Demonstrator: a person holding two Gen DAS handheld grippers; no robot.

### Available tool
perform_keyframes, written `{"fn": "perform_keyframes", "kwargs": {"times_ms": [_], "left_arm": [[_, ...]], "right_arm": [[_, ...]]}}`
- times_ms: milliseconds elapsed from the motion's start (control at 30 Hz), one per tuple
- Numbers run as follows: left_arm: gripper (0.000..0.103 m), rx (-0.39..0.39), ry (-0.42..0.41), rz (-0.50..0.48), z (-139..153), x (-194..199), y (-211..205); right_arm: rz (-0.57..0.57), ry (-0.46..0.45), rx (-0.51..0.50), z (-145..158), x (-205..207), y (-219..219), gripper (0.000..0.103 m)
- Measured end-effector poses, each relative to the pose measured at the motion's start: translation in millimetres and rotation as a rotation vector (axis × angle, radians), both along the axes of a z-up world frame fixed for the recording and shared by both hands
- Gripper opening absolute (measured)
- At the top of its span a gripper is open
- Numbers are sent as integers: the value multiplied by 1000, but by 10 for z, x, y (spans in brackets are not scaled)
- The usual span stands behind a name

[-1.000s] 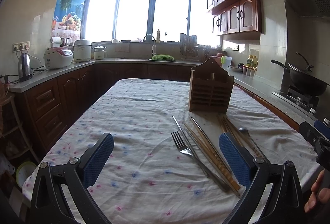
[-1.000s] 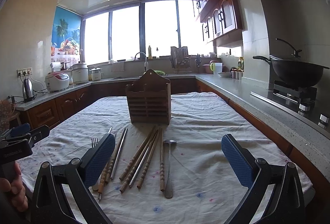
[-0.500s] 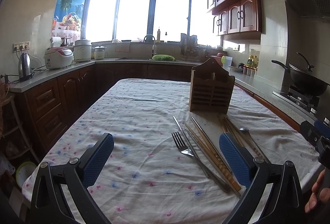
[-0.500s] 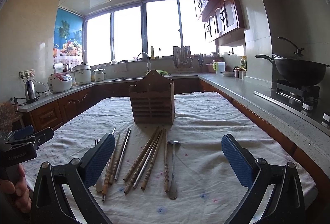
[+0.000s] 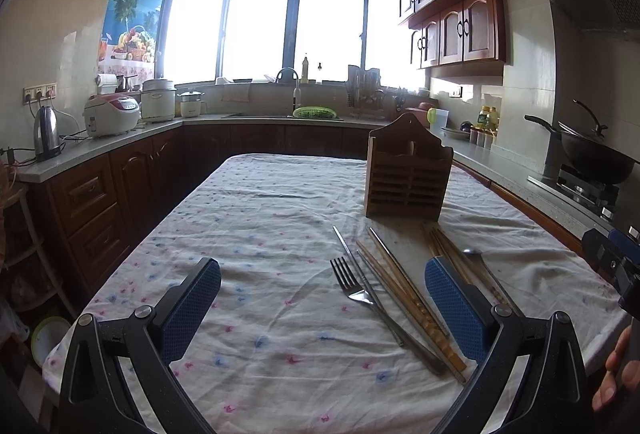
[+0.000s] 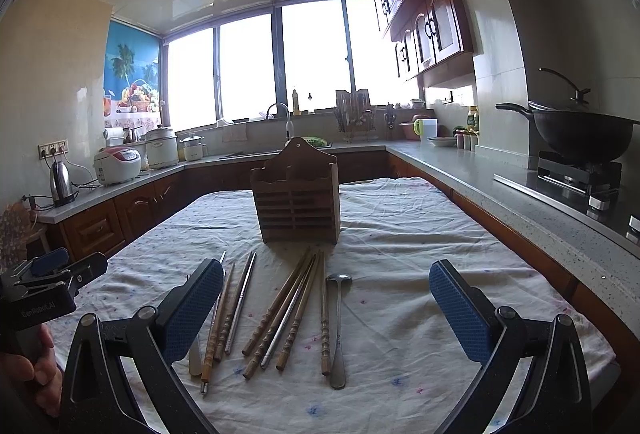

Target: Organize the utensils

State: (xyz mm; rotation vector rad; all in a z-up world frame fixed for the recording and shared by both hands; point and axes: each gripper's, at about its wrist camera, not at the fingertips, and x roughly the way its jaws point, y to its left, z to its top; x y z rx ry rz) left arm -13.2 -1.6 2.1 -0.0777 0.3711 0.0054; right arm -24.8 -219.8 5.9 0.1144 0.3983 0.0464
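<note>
both grippers hang over the cloth-covered table [image 6: 420,234] with jaws spread wide and nothing between them. in the right wrist view the right gripper [image 6: 326,308] frames the utensils in the lower middle of the frame, while the left gripper [image 5: 322,308] sees them in its lower right.

the wooden holder [image 6: 297,194] stands upright at the centre of the right wrist view, just behind the utensil tips. in front of it lie wooden chopsticks [image 6: 280,314], metal chopsticks [image 6: 240,304] and a spoon [image 6: 338,322]; the fork [image 5: 352,284] shows best in the left wrist view.

these pieces look light and stiff. the metal ones are likely slick, and all lie flat on soft cloth, so pinching near mid-shaft, across the narrow width, seems safest. the turned wooden chopsticks should offer more grip. several touch or cross, so 1 may drag its neighbour along.
</note>
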Motion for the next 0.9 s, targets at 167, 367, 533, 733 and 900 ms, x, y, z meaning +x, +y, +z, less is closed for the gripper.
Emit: {"fn": "perform_keyframes", "kwargs": {"times_ms": [167, 367, 533, 733, 900], "left_arm": [[102, 1, 0, 1, -11, -19, -8], [102, -1, 6, 3, -15, -1, -13], [102, -2, 12, 0, -17, 26, -22], [102, -7, 23, -4, -24, 61, -15], [102, -25, 38, -3, -19, 118, 18]], "right_arm": [[0, 2, 1, 0, 3, -4, 103], [2, 4, 4, 1, 19, -1, 103], [1, 5, 4, 2, 21, 3, 103], [1, 15, 15, -10, 71, 1, 103], [7, 26, 17, -13, 116, 1, 103]]}}
